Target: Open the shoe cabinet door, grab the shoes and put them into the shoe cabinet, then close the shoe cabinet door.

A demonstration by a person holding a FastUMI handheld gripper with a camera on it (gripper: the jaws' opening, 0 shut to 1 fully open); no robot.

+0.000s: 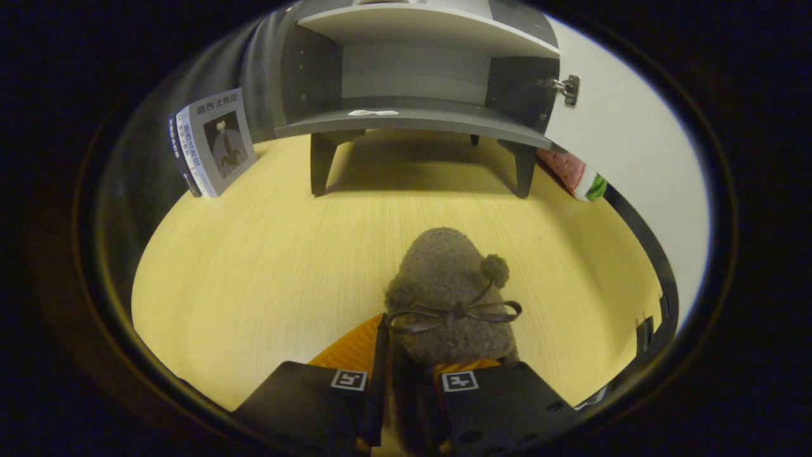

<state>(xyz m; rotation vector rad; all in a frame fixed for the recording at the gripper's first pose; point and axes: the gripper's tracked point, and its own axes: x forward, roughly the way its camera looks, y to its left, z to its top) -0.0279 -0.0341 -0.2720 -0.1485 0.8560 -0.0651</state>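
Observation:
A fuzzy brown shoe [444, 292] with a thin bow and a pompom points away from me, toe toward the cabinet. My gripper [406, 371] is shut on the shoe's heel end, both fingers pressing its sides. The shoe hangs or rests just above the pale wooden tabletop [254, 273]; I cannot tell which. Beyond it stands the grey shoe cabinet [412, 114] on short legs, its lower shelf bare apart from a small white label. The white cabinet door [628, 146] is swung open to the right on its metal hinge [568, 87].
Two books [212, 143] stand upright left of the cabinet. A red and green object [574, 174] lies behind the open door at the cabinet's right leg. A dark rail [653, 266] borders the table's right edge.

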